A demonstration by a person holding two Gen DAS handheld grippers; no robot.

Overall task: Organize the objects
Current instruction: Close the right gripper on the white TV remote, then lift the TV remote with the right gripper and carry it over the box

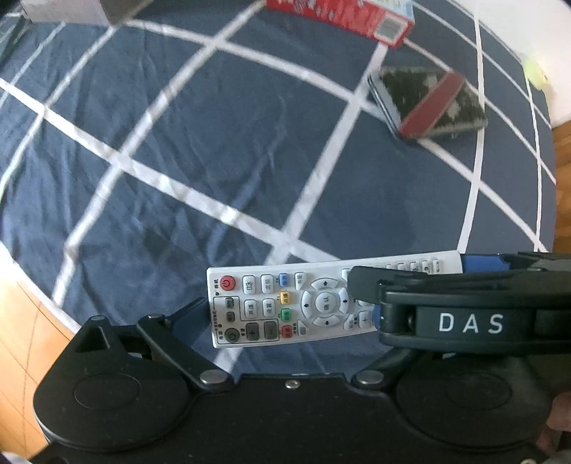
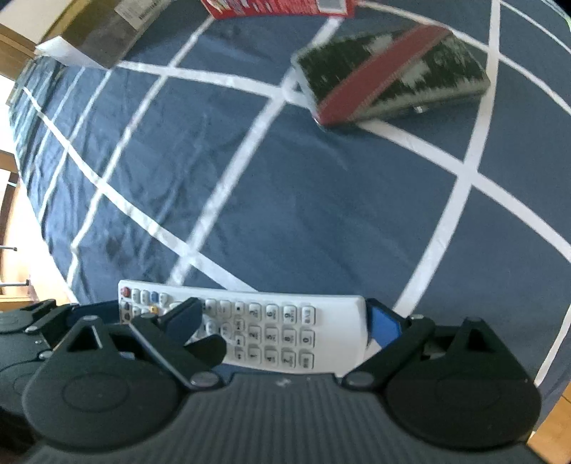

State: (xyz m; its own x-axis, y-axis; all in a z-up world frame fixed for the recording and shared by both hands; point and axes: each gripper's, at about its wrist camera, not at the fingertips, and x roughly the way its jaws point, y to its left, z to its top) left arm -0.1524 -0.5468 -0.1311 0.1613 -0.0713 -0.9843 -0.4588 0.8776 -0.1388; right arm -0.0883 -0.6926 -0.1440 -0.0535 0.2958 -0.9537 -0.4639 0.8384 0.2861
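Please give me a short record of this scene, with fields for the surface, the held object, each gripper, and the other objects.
surface: blue bedsheet with white grid lines
held object: white rectangular plastic remote control, off the sheet, spanning both grippers
left gripper: around the remote's power-button end; contact unclear
right gripper: around the remote's number-key end; contact unclear
other objects: dark patterned box with red band; red printed carton; grey box at far left
state: remote not yet set down
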